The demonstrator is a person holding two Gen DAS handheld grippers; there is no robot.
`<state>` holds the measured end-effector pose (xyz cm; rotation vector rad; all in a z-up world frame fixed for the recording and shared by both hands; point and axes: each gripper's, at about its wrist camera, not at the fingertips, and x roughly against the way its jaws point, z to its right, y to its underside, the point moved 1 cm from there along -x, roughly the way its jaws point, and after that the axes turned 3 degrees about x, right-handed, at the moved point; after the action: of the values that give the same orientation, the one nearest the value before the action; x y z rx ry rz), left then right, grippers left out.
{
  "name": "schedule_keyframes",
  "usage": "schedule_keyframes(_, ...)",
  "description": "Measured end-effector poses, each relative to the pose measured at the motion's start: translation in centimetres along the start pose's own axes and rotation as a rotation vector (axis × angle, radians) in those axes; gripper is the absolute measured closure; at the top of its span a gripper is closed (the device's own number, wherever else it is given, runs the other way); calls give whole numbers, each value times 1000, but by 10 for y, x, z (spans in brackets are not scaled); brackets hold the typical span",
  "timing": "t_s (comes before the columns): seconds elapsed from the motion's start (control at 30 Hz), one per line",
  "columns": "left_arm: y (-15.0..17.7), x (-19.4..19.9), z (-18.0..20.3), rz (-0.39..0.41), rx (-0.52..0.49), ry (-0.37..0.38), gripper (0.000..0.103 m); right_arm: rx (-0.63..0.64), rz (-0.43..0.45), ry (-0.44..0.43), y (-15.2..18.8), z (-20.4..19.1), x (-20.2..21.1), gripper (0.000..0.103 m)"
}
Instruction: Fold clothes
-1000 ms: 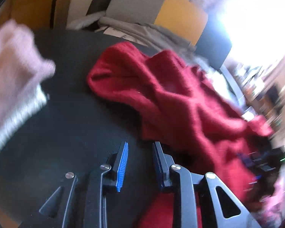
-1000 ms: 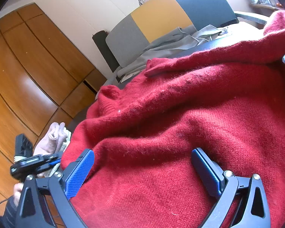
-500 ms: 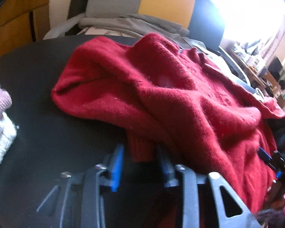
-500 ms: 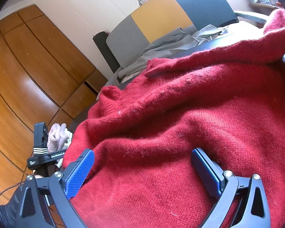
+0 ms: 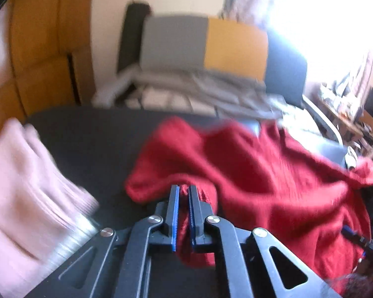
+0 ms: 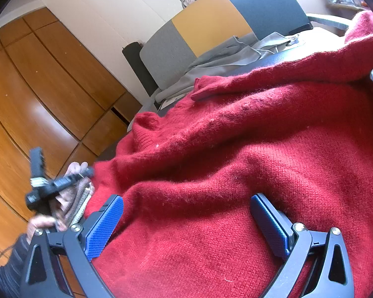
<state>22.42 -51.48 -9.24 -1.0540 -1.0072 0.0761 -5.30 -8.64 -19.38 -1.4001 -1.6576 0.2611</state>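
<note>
A red knitted sweater [image 5: 256, 173] lies crumpled on a dark table [image 5: 92, 134], filling the right half of the left wrist view. My left gripper [image 5: 183, 191] has its jaws closing on the sweater's near edge, with a fold of red knit pinched between the blue pads and lifted. In the right wrist view the same sweater [image 6: 236, 161] fills most of the frame. My right gripper [image 6: 186, 213] stands open just above it, with nothing pressed between its wide-apart blue pads [image 6: 104, 223]. The left gripper [image 6: 52, 183] and the hand holding it show at the far left there.
Folded pink and white knitwear [image 5: 29, 193] is stacked at the table's left. Behind the table stands a grey, yellow and dark blue sofa [image 5: 206, 47] with grey clothes [image 5: 211, 87] draped on it. Wooden cupboard doors [image 6: 37, 94] line the left wall.
My left gripper moved in to the sweater's near edge, its jaws narrowed onto the knit, and it rose with the fold. The right gripper kept still and open.
</note>
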Motion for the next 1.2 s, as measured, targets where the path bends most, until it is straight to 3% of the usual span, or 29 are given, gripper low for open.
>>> schedule_keyframes(0.1,-33,30,-30,79,20,-45,98,0,0,1,0,0,0,0)
schedule_keyframes(0.23,-59,54,-70,126,7,-146,98,1,0,4,-1,-1,0,0)
schedule_keyframes(0.33,-71,59,-96,132,-36,-246,98,2,-1,7,-1,-1,0,0)
schedule_keyframes(0.4,-76,74,-106,176,-90,-316,101,3,-3,9,-1,-1,0,0)
schedule_keyframes(0.5,-86,101,-115,254,-142,-369,101,5,-5,12,-1,-1,-1,0)
schedule_keyframes(0.6,-93,109,-122,258,-187,-434,101,6,-6,15,0,-1,-1,0)
schedule_keyframes(0.67,-93,103,-137,179,-132,-347,100,7,-6,16,-1,-2,-1,0)
schedule_keyframes(0.7,-91,98,-144,125,-99,-292,93,7,-6,17,-1,-2,-1,0)
schedule_keyframes(0.73,-88,92,-148,76,-75,-257,80,7,-7,17,-1,-2,-2,0)
schedule_keyframes(0.8,-77,74,-160,-36,-2,-159,79,7,-6,17,0,-2,-2,0)
schedule_keyframes(0.9,-53,48,-186,-193,216,58,74,5,-5,15,0,-2,-1,0)
schedule_keyframes(0.93,-48,45,-191,-207,258,89,65,4,-4,14,0,-1,-1,0)
schedule_keyframes(1.0,-39,40,-202,-235,337,155,59,3,-3,14,0,-1,-1,0)
schedule_keyframes(1.1,-27,32,-219,-289,525,329,53,3,-4,14,0,-1,-2,0)
schedule_keyframes(1.2,-13,33,-232,-315,698,414,53,4,-4,14,0,-1,-2,0)
